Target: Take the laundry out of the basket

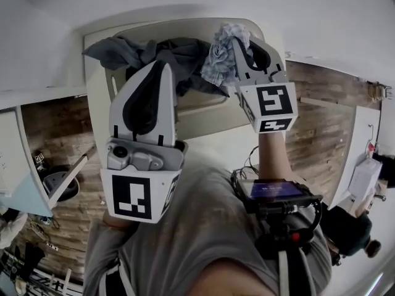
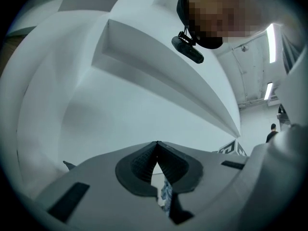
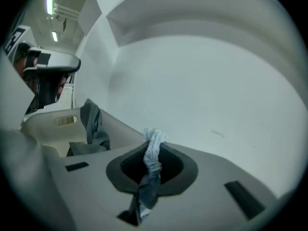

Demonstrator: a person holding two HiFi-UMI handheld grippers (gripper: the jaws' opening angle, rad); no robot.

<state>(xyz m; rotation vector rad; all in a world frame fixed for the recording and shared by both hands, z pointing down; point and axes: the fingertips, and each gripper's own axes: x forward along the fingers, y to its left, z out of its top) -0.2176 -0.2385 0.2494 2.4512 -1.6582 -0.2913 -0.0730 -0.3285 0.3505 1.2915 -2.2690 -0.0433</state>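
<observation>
A cream laundry basket [image 1: 97, 94] stands on a white surface, seen ahead of both grippers in the head view. A dark grey garment [image 1: 126, 51] hangs over its rim and fills its middle. My right gripper [image 1: 239, 43] is over the basket's right side, shut on a scrunched pale blue patterned cloth [image 1: 222, 57]. In the right gripper view the same cloth [image 3: 153, 158] runs twisted between the pads of the right gripper [image 3: 153, 146], with the basket [image 3: 45, 121] and grey garment [image 3: 91, 124] behind to the left. My left gripper [image 1: 162, 65] [image 2: 157, 144] is shut and holds nothing.
A white wall fills both gripper views. Wooden flooring [image 1: 321, 128] lies to either side of the white surface. A dark device [image 1: 274, 193] is strapped below my right arm. A person [image 2: 272, 131] stands far off at the right in the left gripper view.
</observation>
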